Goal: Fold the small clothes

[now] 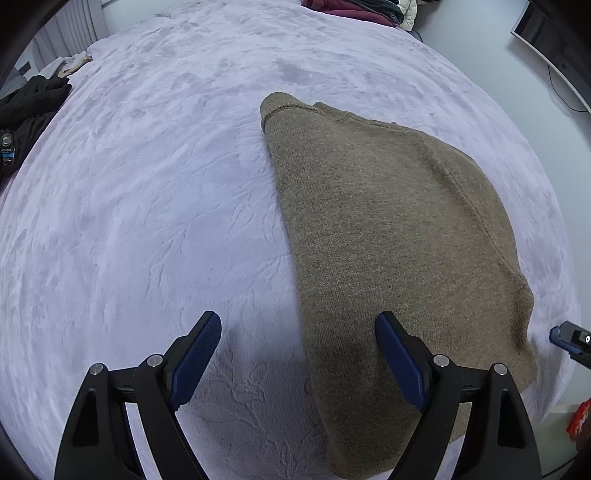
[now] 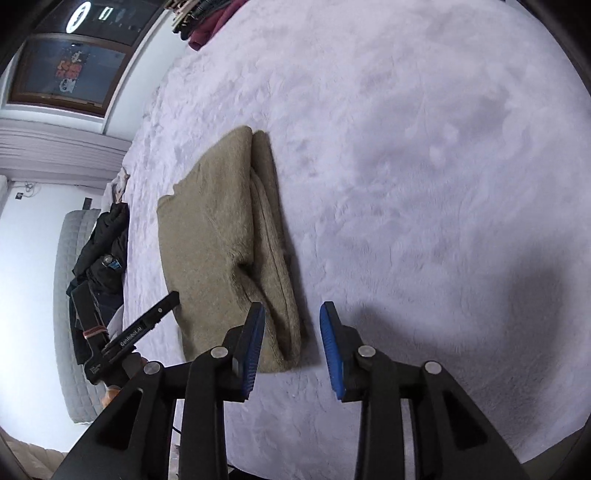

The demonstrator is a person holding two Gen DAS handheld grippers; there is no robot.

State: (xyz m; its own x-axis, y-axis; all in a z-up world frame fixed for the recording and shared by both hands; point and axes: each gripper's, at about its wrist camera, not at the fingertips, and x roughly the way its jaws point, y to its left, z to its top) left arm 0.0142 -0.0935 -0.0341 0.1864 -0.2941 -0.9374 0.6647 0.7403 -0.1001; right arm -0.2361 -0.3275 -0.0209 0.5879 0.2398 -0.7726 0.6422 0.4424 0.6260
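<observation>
A tan knitted sweater (image 1: pixel 388 229) lies folded lengthwise on the pale lilac bedspread (image 1: pixel 147 203). My left gripper (image 1: pixel 298 325) is open above the sweater's near left edge; its right finger (image 1: pixel 397 354) is over the knit and its left finger (image 1: pixel 197 350) is over the bedspread. In the right wrist view the sweater (image 2: pixel 218 236) lies ahead to the left, with a folded layer along its right side. My right gripper (image 2: pixel 292 317) is open and empty, just above the sweater's near right corner. The left gripper (image 2: pixel 147 325) shows at the left of that view.
Dark clothes (image 1: pixel 29 110) lie at the bed's left edge, also in the right wrist view (image 2: pixel 99 258). A pile of red and dark garments (image 1: pixel 354 11) sits at the far end. The bed's right edge drops to a grey floor (image 1: pixel 535 92).
</observation>
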